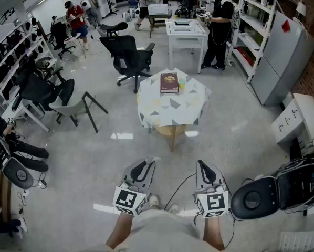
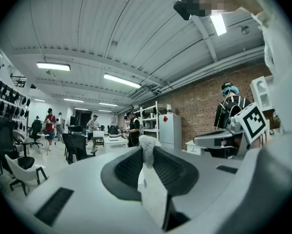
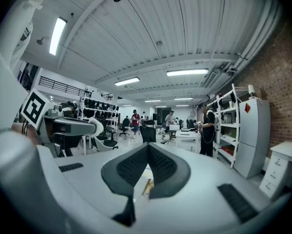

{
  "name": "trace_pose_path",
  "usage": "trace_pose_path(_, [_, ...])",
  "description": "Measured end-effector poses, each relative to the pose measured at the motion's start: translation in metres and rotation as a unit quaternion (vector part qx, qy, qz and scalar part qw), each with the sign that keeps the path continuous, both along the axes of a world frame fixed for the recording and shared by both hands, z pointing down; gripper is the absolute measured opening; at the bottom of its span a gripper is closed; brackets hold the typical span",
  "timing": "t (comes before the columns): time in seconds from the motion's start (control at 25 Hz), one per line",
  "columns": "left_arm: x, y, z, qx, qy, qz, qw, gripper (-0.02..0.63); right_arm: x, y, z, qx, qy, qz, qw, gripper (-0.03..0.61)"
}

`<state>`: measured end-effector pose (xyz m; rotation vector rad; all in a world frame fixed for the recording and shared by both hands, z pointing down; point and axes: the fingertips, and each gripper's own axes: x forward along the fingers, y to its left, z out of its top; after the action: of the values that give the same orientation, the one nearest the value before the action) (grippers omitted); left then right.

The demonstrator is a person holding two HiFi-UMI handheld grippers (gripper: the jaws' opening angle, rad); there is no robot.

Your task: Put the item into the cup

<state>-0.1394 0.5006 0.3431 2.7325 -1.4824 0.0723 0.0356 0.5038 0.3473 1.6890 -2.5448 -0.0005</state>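
Currently the white, fuzzy-tipped strip (image 2: 151,189) sits clamped between your left gripper's (image 1: 145,164) jaws.
You hold it low, well short of the round table with the triangle-patterned cloth (image 1: 170,112); on that table a small yellow-green cup (image 1: 181,84) stands just beside a dark red book (image 1: 169,82). Your right gripper (image 3: 147,147) is closed tip to tip, empty.

Counter (image 1: 170,114), ahead on floor: book (image 1: 169,82) on top, cup (image 1: 181,84) just right of book. Chair (image 1: 128,59) behind-left of counter. Left claw (image 1: 148,161): item (image 2: 152,189) between jaws.
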Motion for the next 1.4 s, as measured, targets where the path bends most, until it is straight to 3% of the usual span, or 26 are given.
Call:
trace_pose_path(0.36, [0.008, 0.014, 0.003, -0.005, 0.002, -0.002, 1.0, 0.074, -0.001, 0.002, 0.009, -0.013, -0.001, -0.006, 1.0, 0.005])
trace_pose_path(0.72, [0.018, -0.015, -0.003, 0.006, 0.003, 0.0, 1.0, 0.074, 0.005, -0.023, 0.014, -0.015, 0.003, -0.006, 1.0, 0.005])
trace_pose_path(1.4, [0.0, -0.129, 0.007, 0.003, 0.004, 0.024, 0.9997, 0.074, -0.016, -0.123, 0.016, -0.032, 0.036, 0.012, 0.999, 0.006])
